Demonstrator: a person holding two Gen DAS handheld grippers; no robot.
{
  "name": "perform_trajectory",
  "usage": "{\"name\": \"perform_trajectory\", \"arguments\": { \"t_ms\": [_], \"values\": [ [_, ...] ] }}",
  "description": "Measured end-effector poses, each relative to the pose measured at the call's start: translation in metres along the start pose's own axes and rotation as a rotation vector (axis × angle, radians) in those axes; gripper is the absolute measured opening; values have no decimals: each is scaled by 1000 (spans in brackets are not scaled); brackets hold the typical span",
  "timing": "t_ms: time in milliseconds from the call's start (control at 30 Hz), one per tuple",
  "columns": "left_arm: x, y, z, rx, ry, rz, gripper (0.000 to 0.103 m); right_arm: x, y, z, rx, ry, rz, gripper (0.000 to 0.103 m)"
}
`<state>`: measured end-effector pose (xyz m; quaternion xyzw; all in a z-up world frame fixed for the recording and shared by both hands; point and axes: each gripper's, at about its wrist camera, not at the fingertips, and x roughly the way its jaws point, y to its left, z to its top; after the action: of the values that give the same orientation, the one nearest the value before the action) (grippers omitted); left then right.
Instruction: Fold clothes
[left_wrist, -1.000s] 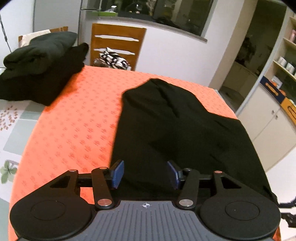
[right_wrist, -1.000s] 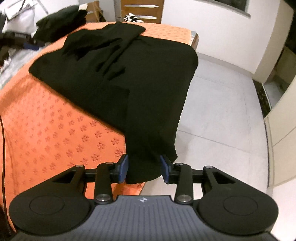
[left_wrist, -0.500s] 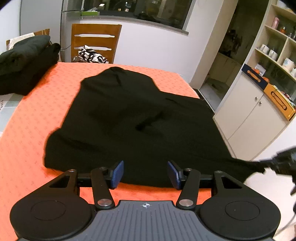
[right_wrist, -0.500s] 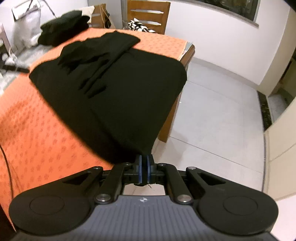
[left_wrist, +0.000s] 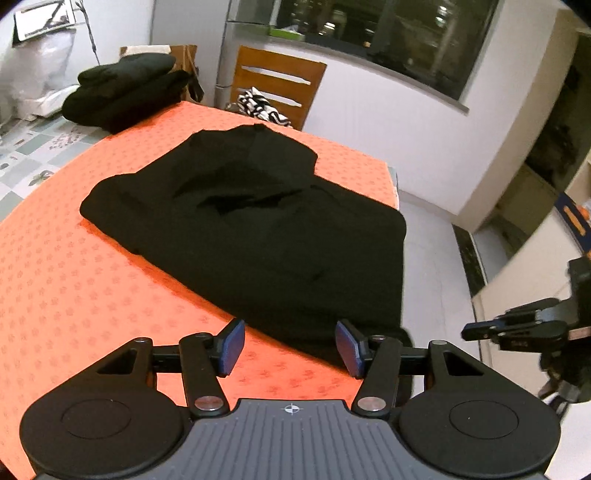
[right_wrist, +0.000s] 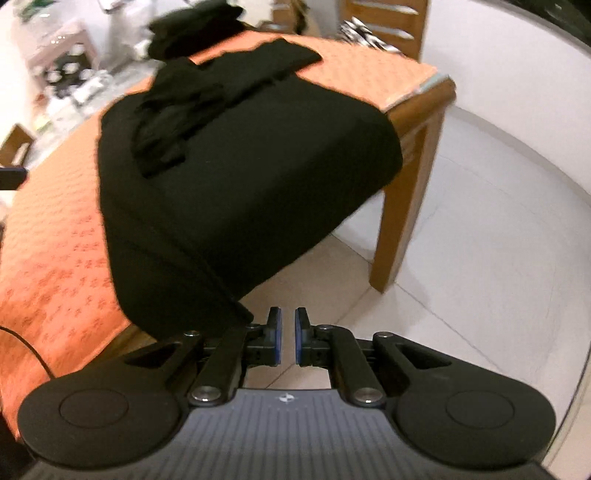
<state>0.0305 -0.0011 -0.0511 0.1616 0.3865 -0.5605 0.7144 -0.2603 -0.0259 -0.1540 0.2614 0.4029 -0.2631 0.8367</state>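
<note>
A black garment (left_wrist: 258, 229) lies spread on the orange tablecloth (left_wrist: 74, 295), and its right side hangs over the table's edge (right_wrist: 240, 166). My left gripper (left_wrist: 290, 347) hovers over the near edge of the cloth with its jaws opening. The garment's near corner lies just past its right finger (left_wrist: 349, 347), and no pad touches it. My right gripper (right_wrist: 288, 332) is off the table's side above the floor. Its pads stand a slit apart with nothing in them, and the garment's hanging corner (right_wrist: 242, 314) is just left of them. In the left wrist view the right gripper (left_wrist: 476, 332) shows at the right edge.
A stack of folded dark clothes (left_wrist: 125, 92) sits at the far left of the table. A wooden chair (left_wrist: 277, 81) with a striped cloth (left_wrist: 258, 107) stands behind the table. The wooden table leg (right_wrist: 402, 206) and tiled floor (right_wrist: 480, 221) are to the right, with cabinets (left_wrist: 535, 258) beyond.
Both grippers have swung to the right along the table. The right gripper closed on the garment's hanging corner, and now that corner lies outside its pads. The left jaws stand slightly wider.
</note>
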Motion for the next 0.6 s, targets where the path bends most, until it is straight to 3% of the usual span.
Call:
{"name": "perform_trajectory", "arguments": {
  "t_ms": [300, 600],
  "values": [
    [39, -69, 15, -83, -69, 58, 64, -61, -55, 44, -144, -82, 115, 9],
    [104, -118, 65, -197, -141, 196, 69, -76, -128, 142, -328, -110, 213, 16]
  ]
}}
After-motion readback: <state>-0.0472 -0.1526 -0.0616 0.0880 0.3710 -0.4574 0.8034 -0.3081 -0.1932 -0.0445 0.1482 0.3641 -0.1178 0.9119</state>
